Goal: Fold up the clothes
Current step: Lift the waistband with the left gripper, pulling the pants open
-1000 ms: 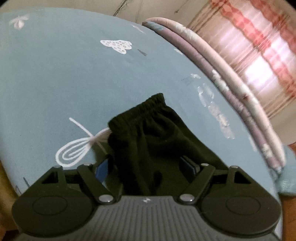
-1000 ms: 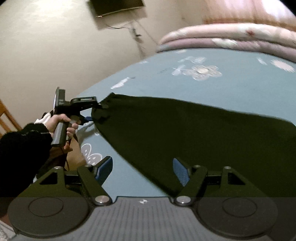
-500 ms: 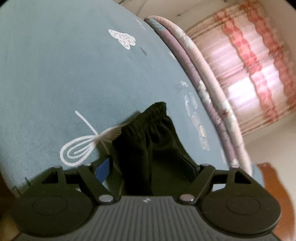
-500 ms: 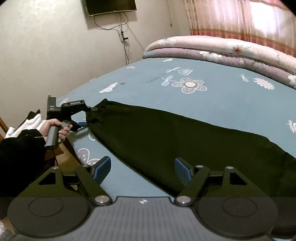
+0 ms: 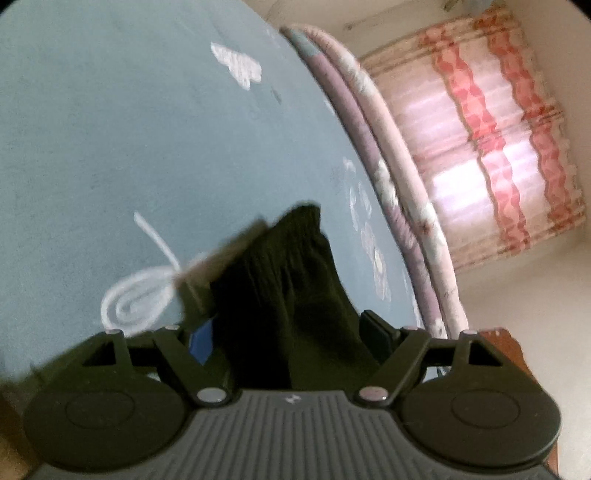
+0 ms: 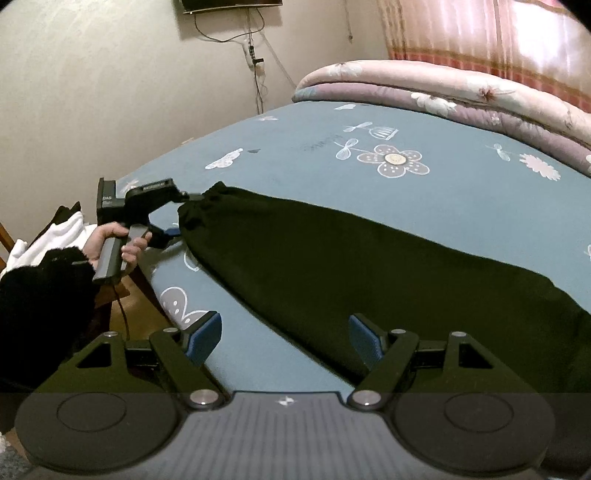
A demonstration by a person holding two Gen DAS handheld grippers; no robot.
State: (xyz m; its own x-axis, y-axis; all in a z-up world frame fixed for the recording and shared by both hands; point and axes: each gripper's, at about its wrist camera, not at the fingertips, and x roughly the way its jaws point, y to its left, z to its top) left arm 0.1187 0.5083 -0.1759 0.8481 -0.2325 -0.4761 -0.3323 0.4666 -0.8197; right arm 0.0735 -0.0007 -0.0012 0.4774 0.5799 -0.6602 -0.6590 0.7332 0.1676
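Blue-grey sheet printed with white flowers and dragonflies covers the bed (image 6: 424,192), which fills most of both views. Along its far edge lies a folded quilt (image 6: 443,92) in pink and lilac layers, and behind that hangs a curtain (image 5: 491,147) striped in pink and white. Cream wall stands behind the bed, with a dark screen (image 6: 231,4) mounted high and cables trailing below it.

Stretched lengthwise across the sheet is a long black garment (image 6: 351,266), lying flat with its gathered elastic end toward the near corner of the bed. That gathered end sits between the fingers of the left hand-held gripper (image 6: 173,214), whose jaws stand wide on either side of the bunched cloth; whether the pads press on the fabric cannot be told. A hand (image 6: 118,247) in a black sleeve holds this tool by its handle, beside a heap of white cloth (image 6: 48,240).

Closest to the camera, the right hand-held gripper (image 6: 286,336) hovers with jaws apart, nothing between its blue pads, over the garment's near edge.
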